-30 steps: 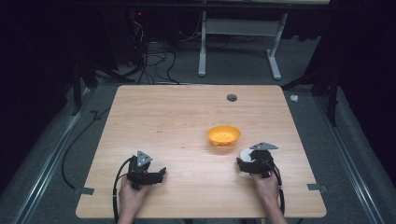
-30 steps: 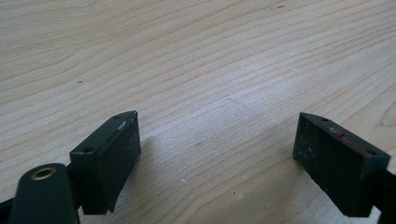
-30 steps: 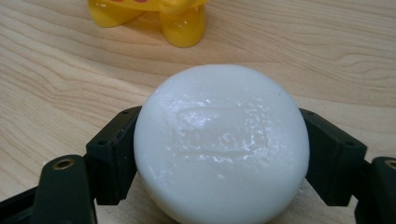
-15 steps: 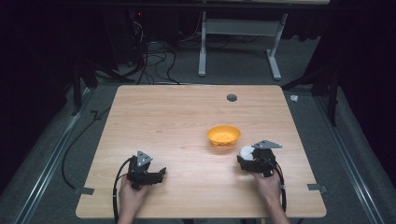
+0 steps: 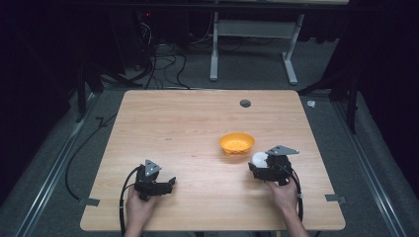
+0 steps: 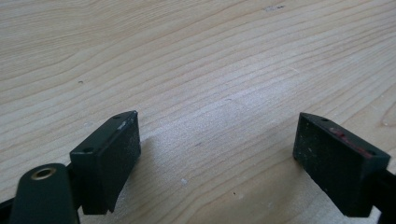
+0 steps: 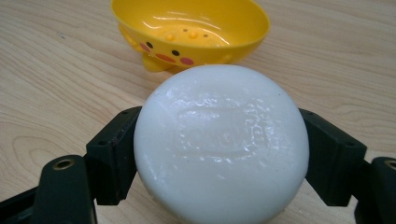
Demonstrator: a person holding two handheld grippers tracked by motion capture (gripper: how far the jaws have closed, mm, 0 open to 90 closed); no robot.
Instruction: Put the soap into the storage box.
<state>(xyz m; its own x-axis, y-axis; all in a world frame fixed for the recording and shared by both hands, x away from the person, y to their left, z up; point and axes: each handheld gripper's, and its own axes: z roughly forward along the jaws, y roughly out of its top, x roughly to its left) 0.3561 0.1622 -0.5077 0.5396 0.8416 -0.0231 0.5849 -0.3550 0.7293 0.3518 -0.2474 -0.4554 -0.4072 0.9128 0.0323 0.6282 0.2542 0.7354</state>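
White round soap bar (image 7: 220, 144), clamped in the right gripper (image 5: 261, 165) beside the yellow duck-faced plastic bowl (image 5: 236, 143), seems mid-carry and next needs lifting over that bowl's rim, while the left gripper (image 5: 165, 184) rests with jaws apart.

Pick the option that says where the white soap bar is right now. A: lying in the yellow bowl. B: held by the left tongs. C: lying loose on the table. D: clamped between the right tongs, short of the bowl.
D: the right tongs press both sides of the white soap bar, with the yellow bowl standing just beyond it.
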